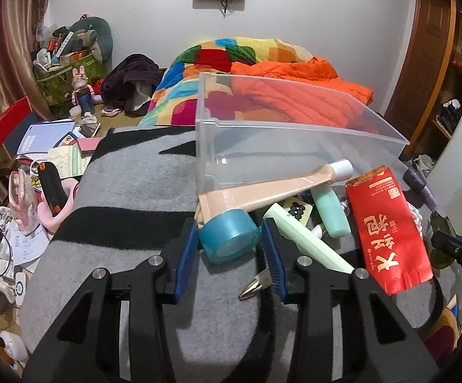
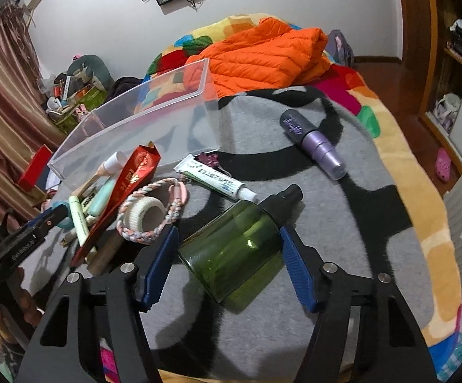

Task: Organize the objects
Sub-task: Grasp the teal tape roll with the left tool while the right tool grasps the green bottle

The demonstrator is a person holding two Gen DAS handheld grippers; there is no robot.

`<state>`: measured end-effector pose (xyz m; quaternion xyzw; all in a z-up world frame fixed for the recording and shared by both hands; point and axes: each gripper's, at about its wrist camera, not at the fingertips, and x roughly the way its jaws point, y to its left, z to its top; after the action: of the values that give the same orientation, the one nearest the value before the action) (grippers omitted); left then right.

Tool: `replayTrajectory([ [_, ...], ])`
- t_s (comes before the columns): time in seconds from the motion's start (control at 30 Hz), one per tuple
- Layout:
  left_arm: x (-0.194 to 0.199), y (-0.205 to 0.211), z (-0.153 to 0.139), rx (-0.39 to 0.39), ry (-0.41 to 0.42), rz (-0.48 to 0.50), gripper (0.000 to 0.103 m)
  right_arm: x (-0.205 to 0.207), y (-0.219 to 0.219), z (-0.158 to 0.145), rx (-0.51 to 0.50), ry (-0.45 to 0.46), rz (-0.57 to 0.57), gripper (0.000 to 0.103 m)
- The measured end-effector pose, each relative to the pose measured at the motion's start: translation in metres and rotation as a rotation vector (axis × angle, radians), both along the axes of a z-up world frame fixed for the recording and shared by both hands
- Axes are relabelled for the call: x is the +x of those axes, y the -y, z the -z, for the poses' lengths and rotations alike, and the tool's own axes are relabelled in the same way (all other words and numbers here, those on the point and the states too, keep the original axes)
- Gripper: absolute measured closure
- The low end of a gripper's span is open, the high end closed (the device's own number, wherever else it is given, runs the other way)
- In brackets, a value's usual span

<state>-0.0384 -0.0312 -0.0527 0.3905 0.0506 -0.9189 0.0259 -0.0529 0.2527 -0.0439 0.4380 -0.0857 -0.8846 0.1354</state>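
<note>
The left gripper (image 1: 229, 249) reaches forward and low over the grey-and-black blanket (image 1: 128, 191), its 2 blue-padded fingers (image 1: 186, 255) set on either side of a teal tape roll (image 1: 229, 239) and touching it, so it is gripping the roll; the roll lies tilted at the near edge of a heap of small things. The right gripper (image 2: 227, 252) also points forward and down, its fingers bracketing a green bottle (image 2: 231, 255) that lies on its side with its black pump (image 2: 286, 196) pointing away; the pads sit at the bottle's flanks, though whether they press it firmly I cannot tell.

A clear plastic bin (image 1: 294, 134) stands on the blanket just behind the heap; I see nothing inside it. A beige tube (image 1: 262, 191) with a white cap leans across the heap toward the bin's front wall; beside it lie a mint tube (image 1: 329, 214), a pale green stick (image 1: 310, 242) and a silver bullet-shaped tip (image 1: 253, 287).

A red packet (image 1: 390, 233) carries large white Chinese characters; the small print is too fine to read. A white ointment tube (image 2: 215, 180) bears small blue print, unreadable; a purple bottle (image 2: 313, 143) lies well apart to the right, showing cursive script I cannot make out; a braided pastel cord (image 2: 154, 210) circles a white tape roll (image 2: 143, 215).
</note>
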Motion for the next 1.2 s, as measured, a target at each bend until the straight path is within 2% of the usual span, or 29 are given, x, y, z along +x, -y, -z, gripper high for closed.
replayTrajectory([
  [0.17, 0.009, 0.005, -0.015, 0.01, -0.034, -0.01, 0.062, 0.005, -0.005, -0.01, 0.023, -0.043, 0.001, 0.041],
  [0.33, 0.012, 0.006, -0.039, 0.003, -0.086, 0.005, 0.062, -0.002, -0.004, -0.034, 0.015, -0.112, -0.013, 0.041],
  [0.57, -0.005, 0.003, -0.069, -0.011, -0.137, 0.043, 0.062, -0.024, 0.022, -0.076, 0.032, -0.244, -0.088, 0.041],
  [0.7, -0.025, 0.002, -0.08, -0.019, -0.147, 0.058, 0.062, -0.043, 0.048, -0.089, 0.061, -0.291, -0.14, 0.041],
  [0.93, -0.074, 0.0, -0.076, -0.012, -0.063, 0.1, 0.062, -0.082, 0.089, -0.089, 0.095, -0.259, -0.228, 0.041],
  [1.2, -0.119, -0.003, -0.052, -0.008, 0.067, 0.134, 0.062, -0.136, 0.115, -0.06, 0.139, -0.114, -0.265, 0.041],
])
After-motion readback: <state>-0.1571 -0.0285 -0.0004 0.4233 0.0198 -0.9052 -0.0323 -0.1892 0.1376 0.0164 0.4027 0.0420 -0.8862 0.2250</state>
